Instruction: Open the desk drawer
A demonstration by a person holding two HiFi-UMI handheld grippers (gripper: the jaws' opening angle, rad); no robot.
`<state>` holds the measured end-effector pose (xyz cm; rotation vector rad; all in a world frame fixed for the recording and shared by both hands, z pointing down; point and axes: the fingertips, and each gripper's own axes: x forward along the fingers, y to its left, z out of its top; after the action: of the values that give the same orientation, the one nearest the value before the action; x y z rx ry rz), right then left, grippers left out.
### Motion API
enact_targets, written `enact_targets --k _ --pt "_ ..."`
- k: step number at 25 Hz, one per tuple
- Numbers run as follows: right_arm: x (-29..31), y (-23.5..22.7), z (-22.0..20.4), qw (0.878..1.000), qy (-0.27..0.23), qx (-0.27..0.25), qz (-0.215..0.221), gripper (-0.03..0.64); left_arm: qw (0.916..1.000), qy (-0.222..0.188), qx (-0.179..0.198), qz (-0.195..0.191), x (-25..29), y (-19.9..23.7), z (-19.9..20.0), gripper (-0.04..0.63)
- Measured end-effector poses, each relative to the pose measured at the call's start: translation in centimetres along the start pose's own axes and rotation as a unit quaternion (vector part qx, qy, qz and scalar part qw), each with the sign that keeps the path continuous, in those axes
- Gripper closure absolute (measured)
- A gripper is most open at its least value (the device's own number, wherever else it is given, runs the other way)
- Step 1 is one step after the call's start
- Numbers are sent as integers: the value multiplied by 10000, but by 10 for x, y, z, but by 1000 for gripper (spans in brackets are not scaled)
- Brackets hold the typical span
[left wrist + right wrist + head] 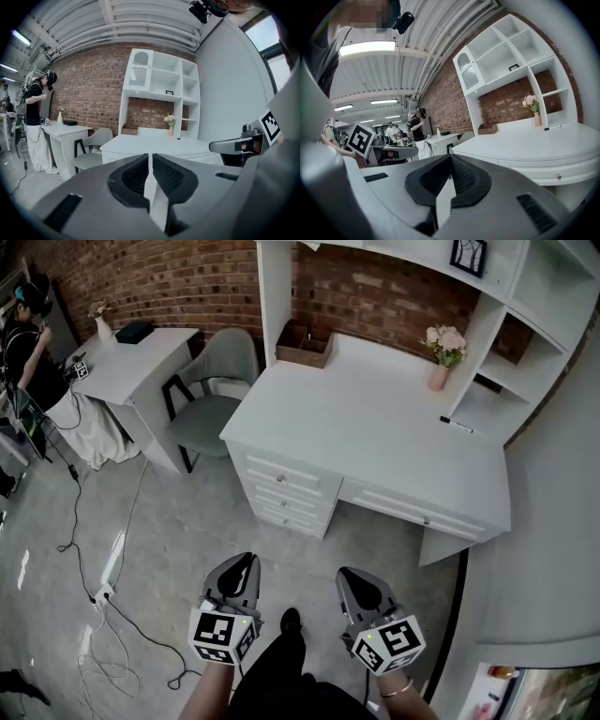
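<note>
A white desk (375, 427) with a shelf hutch stands ahead against the brick wall. Under its top are a stack of small drawers (284, 486) on the left and a wide drawer (412, 510) with a small knob on the right, all closed. The wide drawer's knob (557, 176) shows in the right gripper view. My left gripper (246, 565) and right gripper (349, 577) hover side by side over the floor, well short of the desk. Both are shut with nothing in them, pads meeting in the left gripper view (150, 155) and the right gripper view (451, 156).
On the desk stand a pink flower vase (442, 357), a wooden box (305, 343) and a pen (457, 425). A grey chair (211, 395) and a second white desk (141, 362) are at the left. A person (23, 343) stands far left. Cables (103, 615) trail over the floor.
</note>
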<state>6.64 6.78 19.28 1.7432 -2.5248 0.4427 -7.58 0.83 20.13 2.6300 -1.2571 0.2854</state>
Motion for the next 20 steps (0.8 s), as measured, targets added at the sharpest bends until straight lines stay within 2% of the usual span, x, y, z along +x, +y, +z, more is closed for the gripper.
enact_targets --k 5,10,20 --pt "52 -21 6 9999 120 51 -3 612 9999 101 -11 -34 52 32 5 583" --pt "90 -36 0 9995 289 146 -61 612 9995 302 -91 -57 95 61 -4 545" --pt "130 -55 -40 9973 607 412 13 612 9968 792 -74 -111 158 81 -60 480"
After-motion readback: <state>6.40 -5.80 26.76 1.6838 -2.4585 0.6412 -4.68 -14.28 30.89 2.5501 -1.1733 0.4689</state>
